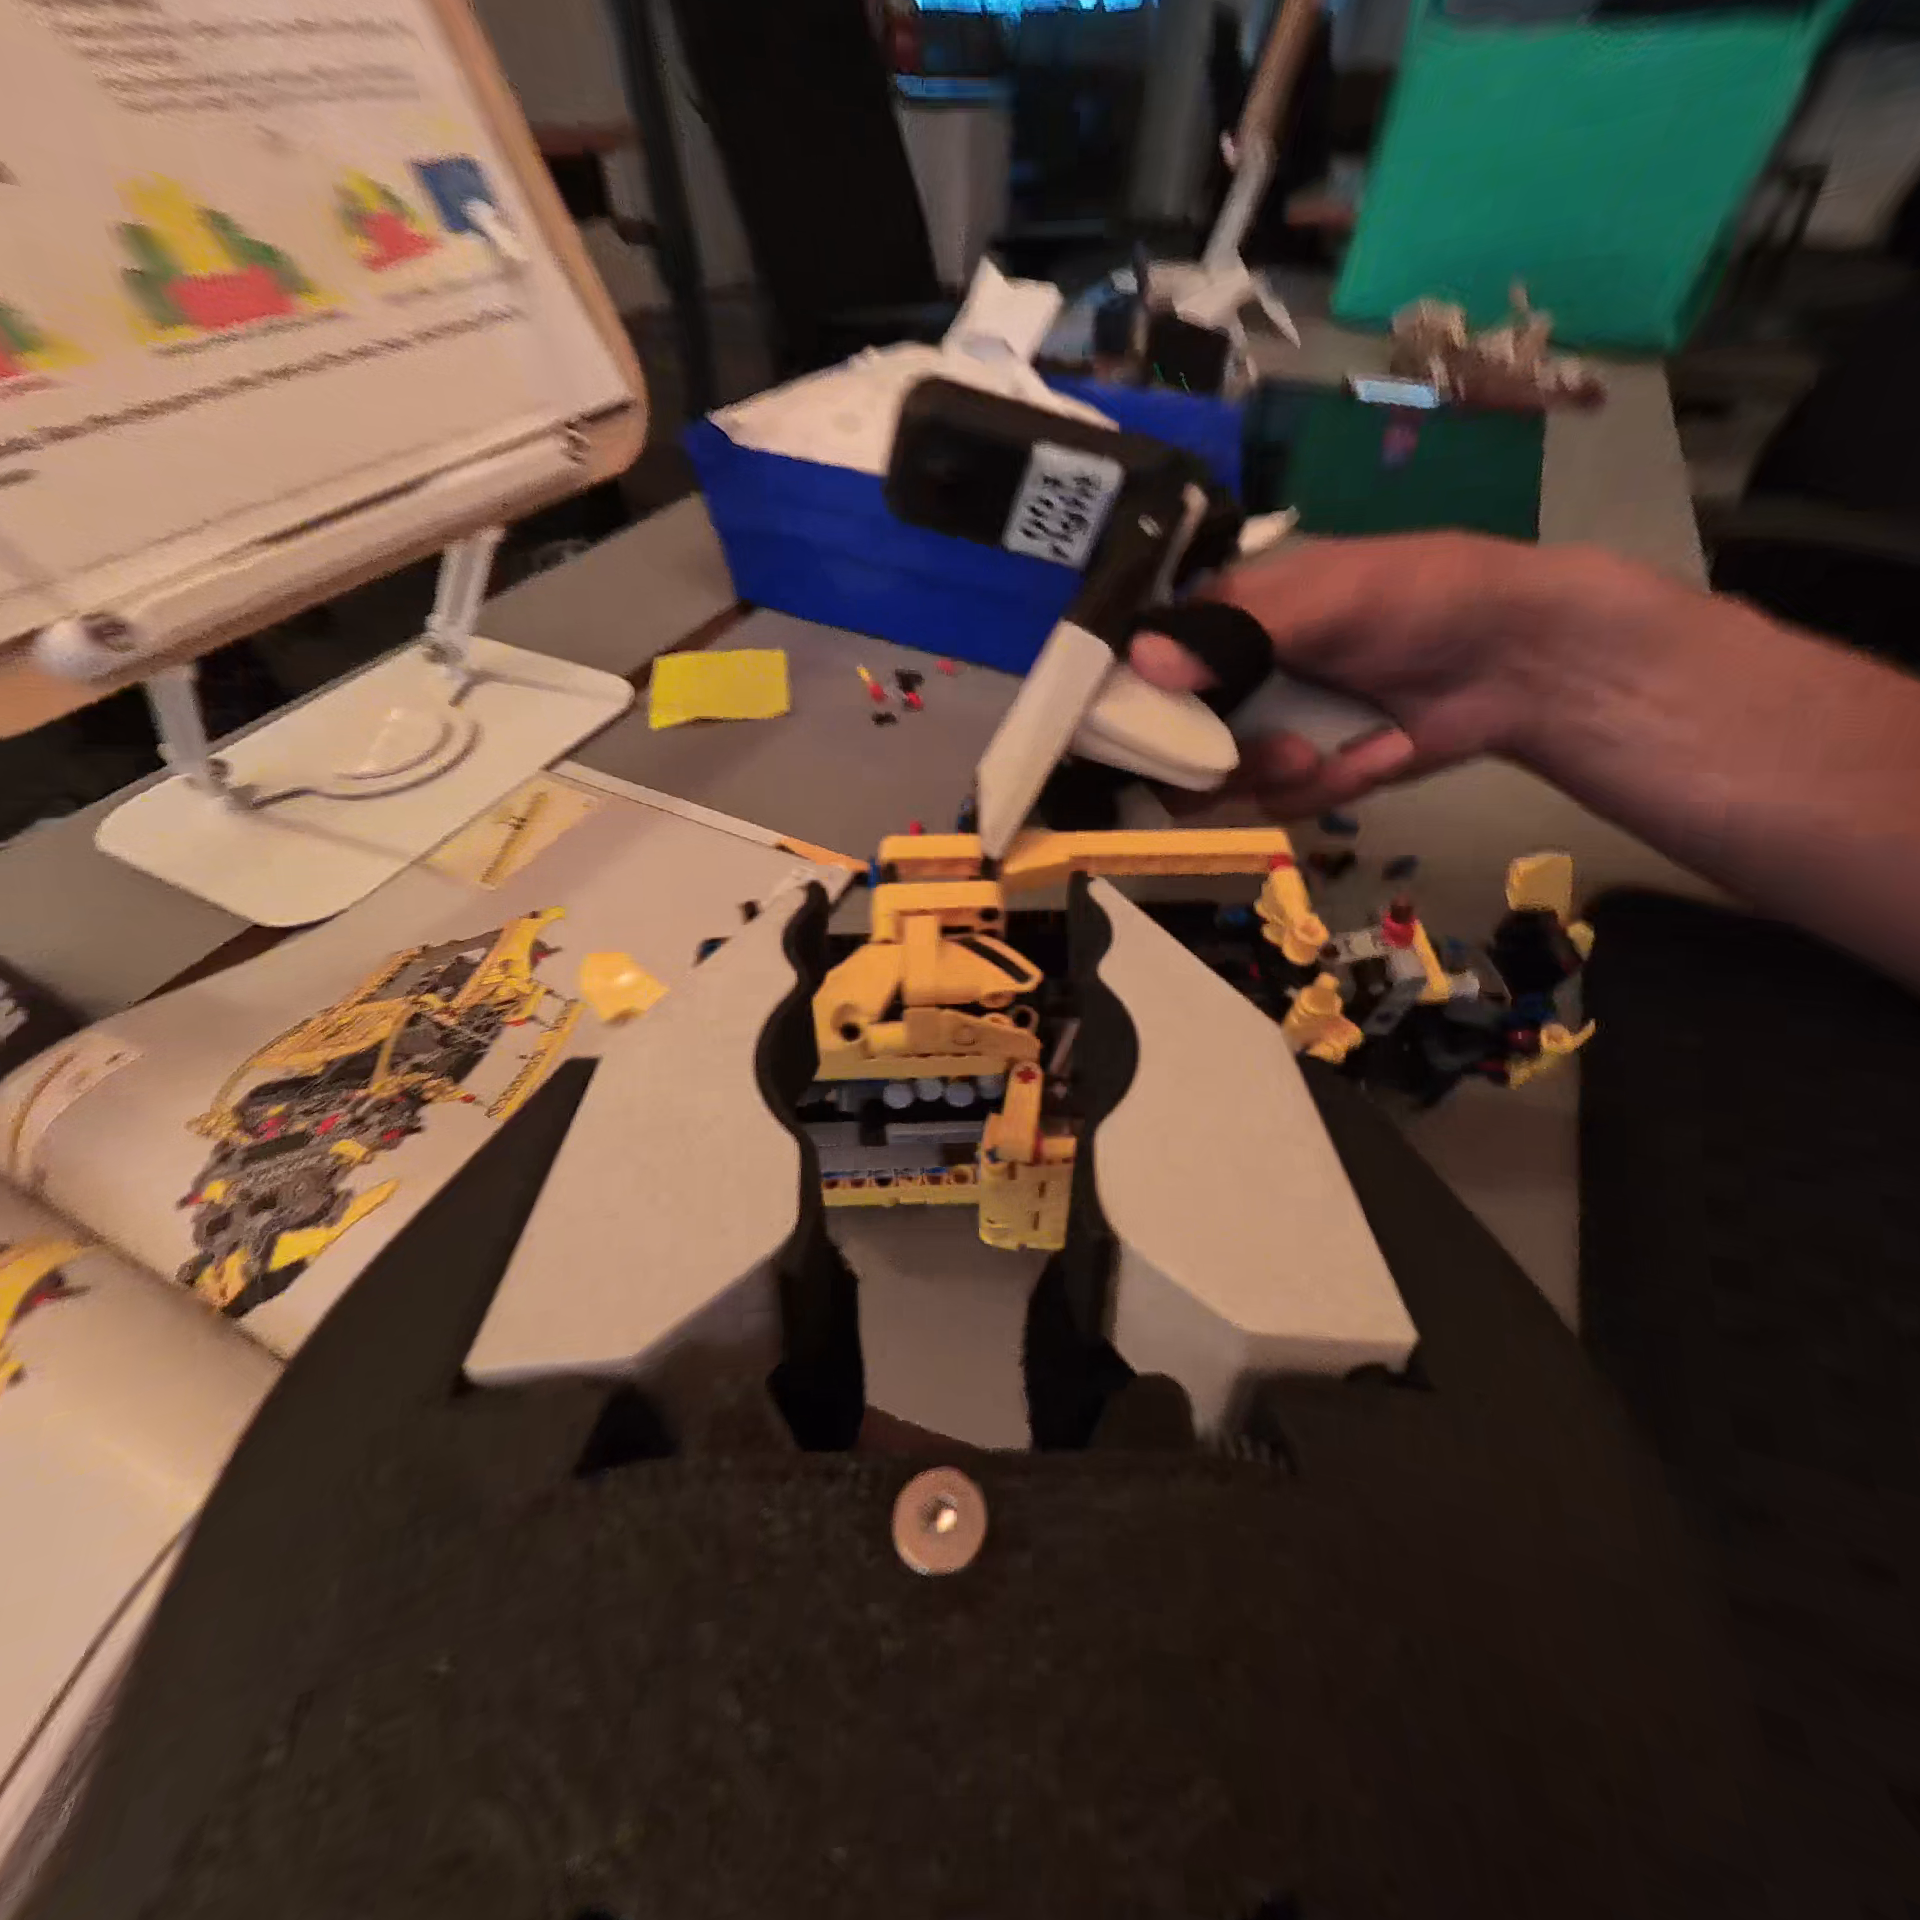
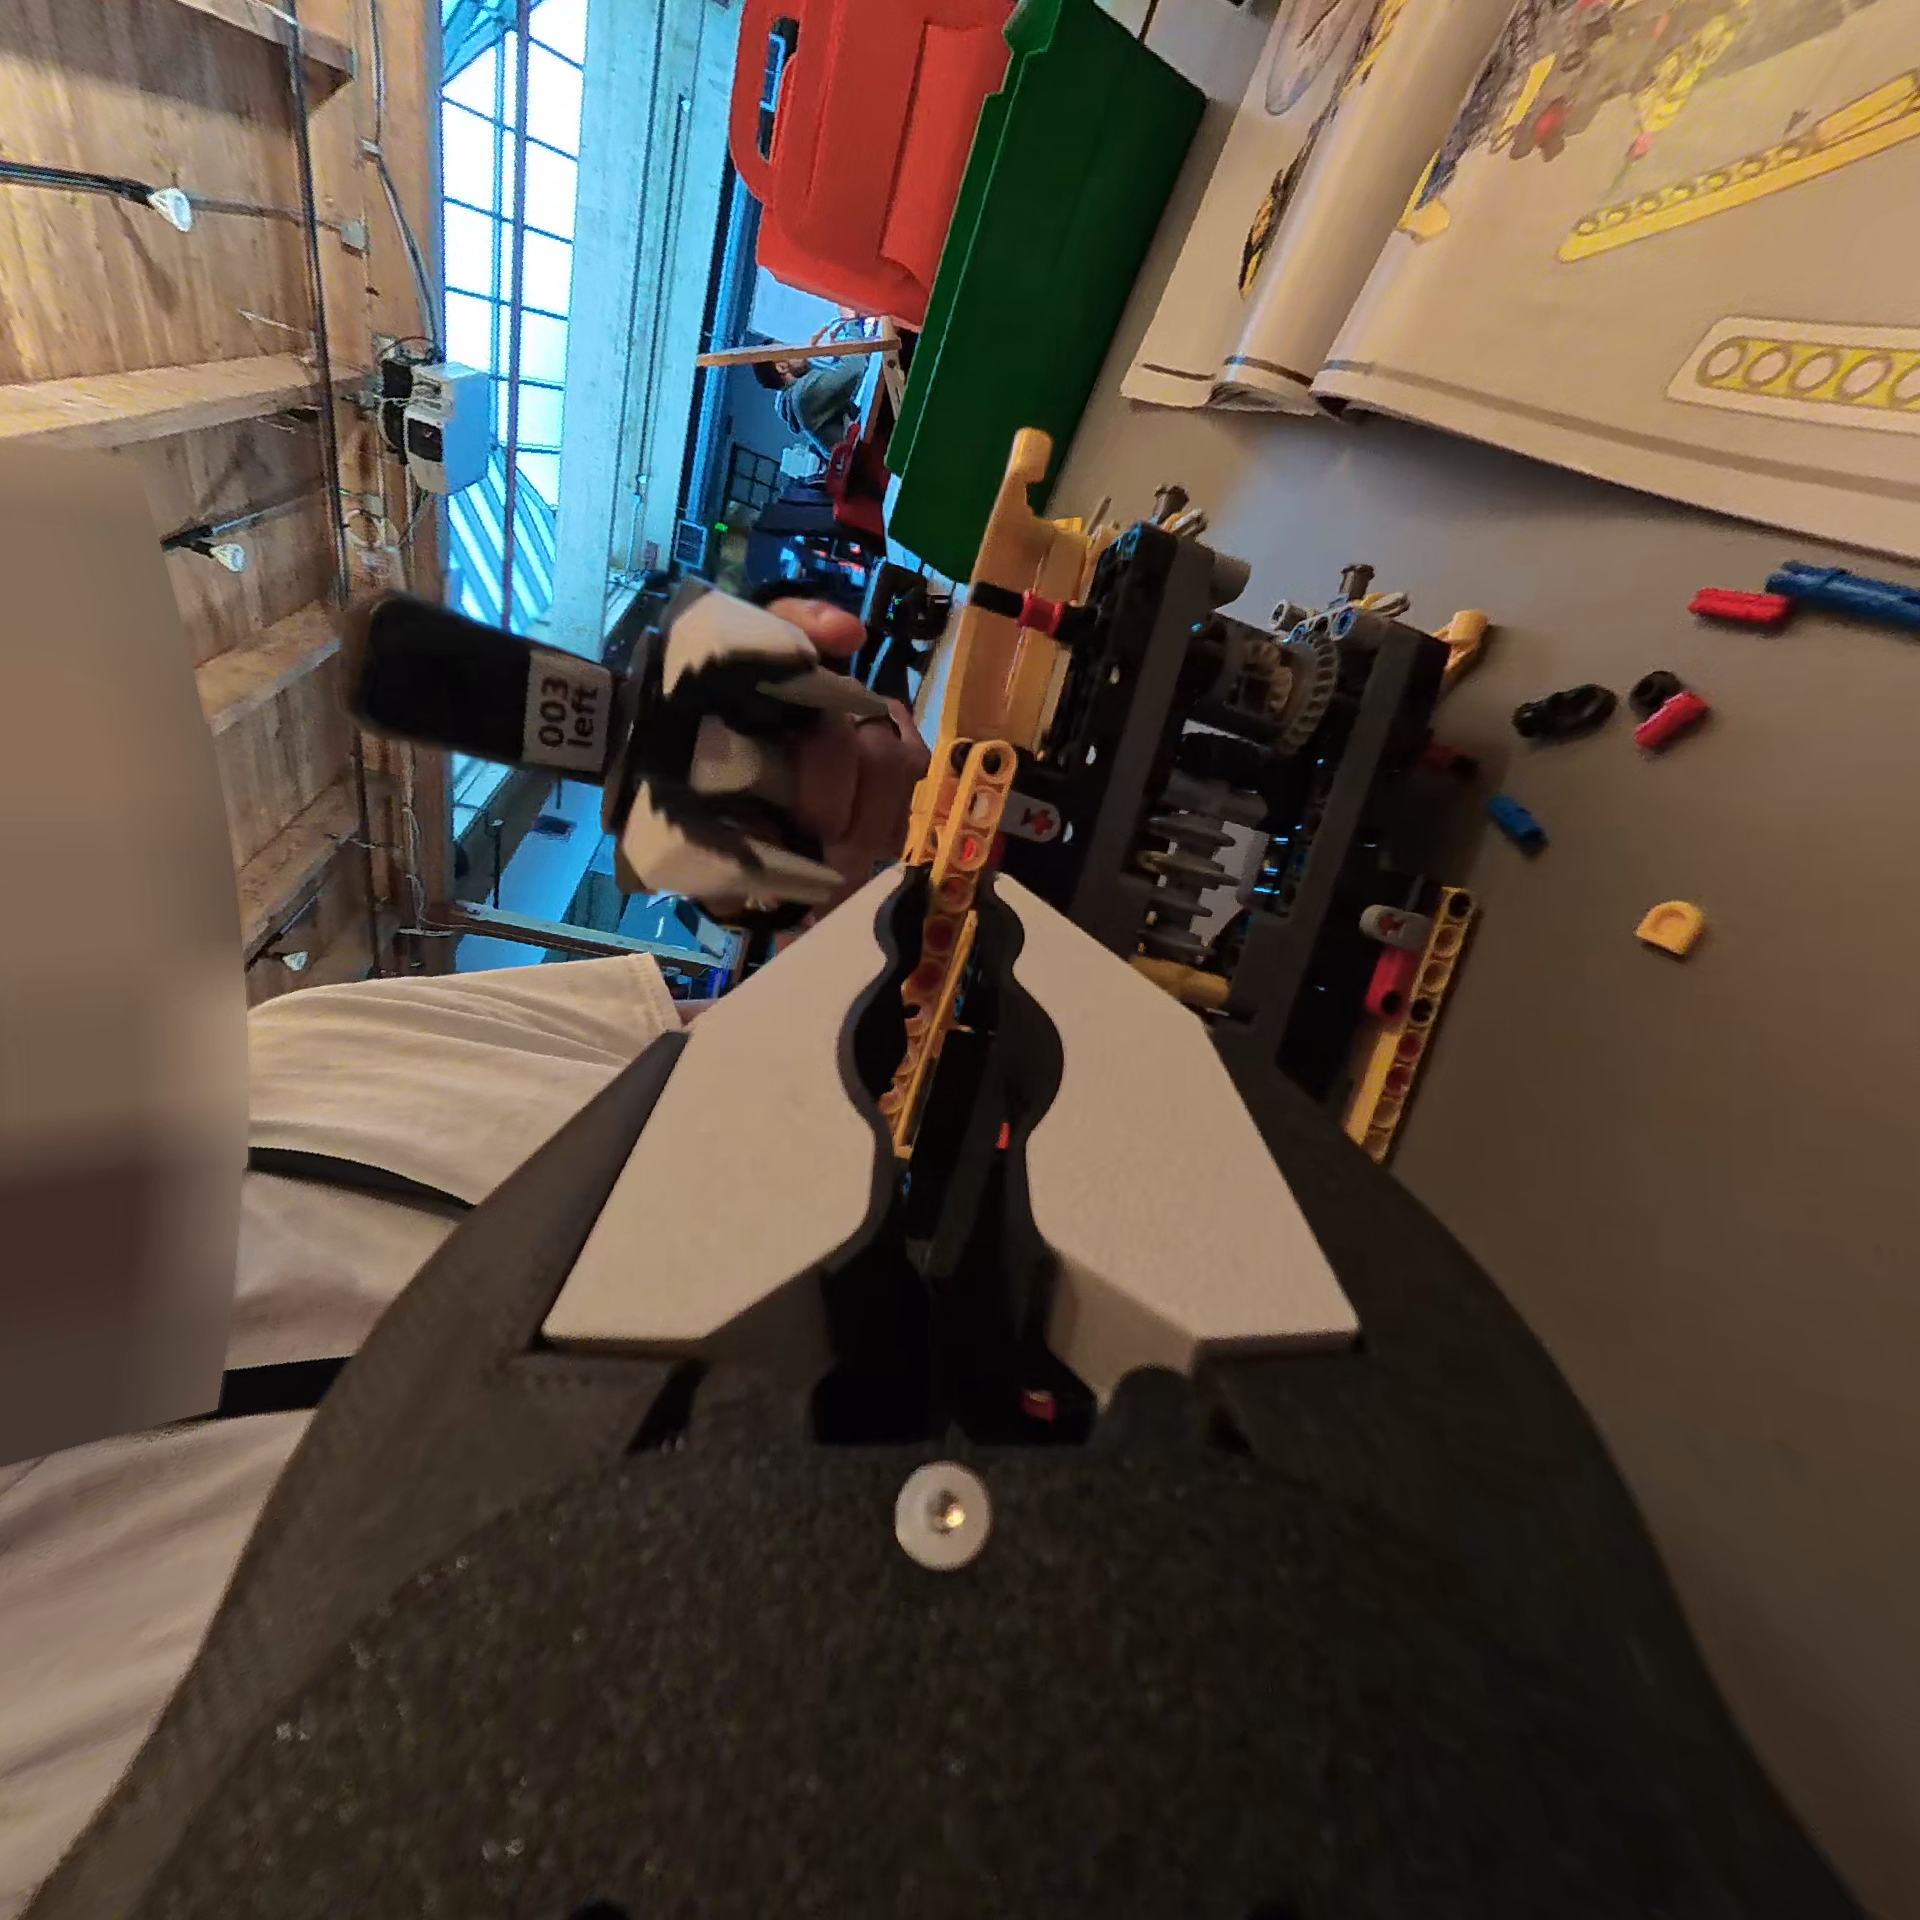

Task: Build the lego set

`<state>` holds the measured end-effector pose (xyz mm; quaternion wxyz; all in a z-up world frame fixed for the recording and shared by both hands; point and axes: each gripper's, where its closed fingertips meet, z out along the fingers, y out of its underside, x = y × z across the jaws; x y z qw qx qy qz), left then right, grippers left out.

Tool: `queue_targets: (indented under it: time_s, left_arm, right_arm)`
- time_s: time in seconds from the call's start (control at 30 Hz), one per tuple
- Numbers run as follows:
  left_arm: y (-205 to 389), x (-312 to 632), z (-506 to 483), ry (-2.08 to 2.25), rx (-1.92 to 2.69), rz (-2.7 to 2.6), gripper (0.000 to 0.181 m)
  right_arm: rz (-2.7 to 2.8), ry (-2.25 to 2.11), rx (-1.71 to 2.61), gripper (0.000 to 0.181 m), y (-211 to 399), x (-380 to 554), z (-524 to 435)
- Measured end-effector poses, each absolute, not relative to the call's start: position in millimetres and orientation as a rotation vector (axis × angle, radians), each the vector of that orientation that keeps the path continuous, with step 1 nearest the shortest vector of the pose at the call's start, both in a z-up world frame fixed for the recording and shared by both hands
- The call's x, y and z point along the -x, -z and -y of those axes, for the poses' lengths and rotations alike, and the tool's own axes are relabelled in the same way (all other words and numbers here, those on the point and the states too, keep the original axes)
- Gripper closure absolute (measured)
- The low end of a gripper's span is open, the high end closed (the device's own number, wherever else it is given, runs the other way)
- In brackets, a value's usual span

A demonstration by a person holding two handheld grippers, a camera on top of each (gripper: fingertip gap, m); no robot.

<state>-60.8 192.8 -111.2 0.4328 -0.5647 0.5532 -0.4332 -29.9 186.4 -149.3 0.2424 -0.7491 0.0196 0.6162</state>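
Observation:
The yellow and black lego model (image 1: 914, 997) stands on the grey table and sits between my left gripper's (image 1: 951, 904) fingers, whose pads press on both its sides. In the right wrist view the model (image 2: 1143, 727) shows dark frames and gears, with the left gripper (image 2: 857, 800) at its far side. My right gripper (image 2: 951, 883) is shut on a long yellow beam (image 2: 940, 935) whose far end meets the model's yellow part. In the left wrist view the right gripper (image 1: 997, 831) comes down from the upper right onto that beam (image 1: 1143, 847) at the model's top.
An open instruction booklet (image 1: 312, 1039) lies left of the model. A sheet on a white stand (image 1: 260, 312) rises behind it. A blue bin (image 1: 831, 540) and a green bin (image 2: 1039, 260) stand farther back. Another sub-assembly (image 1: 1434, 987) and loose small pieces (image 2: 1662, 717) lie nearby. Spacing between my two grippers at the tips: around 5 cm.

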Motion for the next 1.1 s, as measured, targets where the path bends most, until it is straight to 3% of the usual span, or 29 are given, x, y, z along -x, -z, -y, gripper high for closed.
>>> queue_targets:
  time_s: [0.17,0.43,0.53,0.63,0.73,0.83,1.1]
  left_arm:
    - [133.4,42.7,-186.0,0.969,1.405,-1.537,0.128]
    - [156.4,31.8,-187.6,0.835,1.452,-1.630,0.132]
    - [155.6,29.7,-187.2,0.819,1.403,-1.615,0.135]
    - [154.2,29.3,-185.4,0.832,1.327,-1.578,0.136]
    - [152.9,29.6,-184.6,0.879,1.312,-1.539,0.136]
    - [152.5,29.8,-184.3,0.889,1.307,-1.534,0.136]
    - [150.5,29.4,-181.6,0.964,1.311,-1.493,0.140]
  right_arm:
    - [-0.016,-1.706,2.039,0.173,148.5,31.5,-183.8]
    - [0.101,-1.631,2.030,0.172,147.9,32.2,-182.3]
    - [0.117,-1.527,1.991,0.156,142.1,22.8,-186.7]
    - [0.076,-1.415,1.969,0.168,137.7,10.0,-190.3]
    - [0.109,-1.488,2.021,0.159,144.9,21.8,-185.1]
    - [0.078,-1.588,2.001,0.173,146.5,29.6,-186.0]
    - [0.085,-1.576,1.999,0.174,146.4,31.7,-184.6]
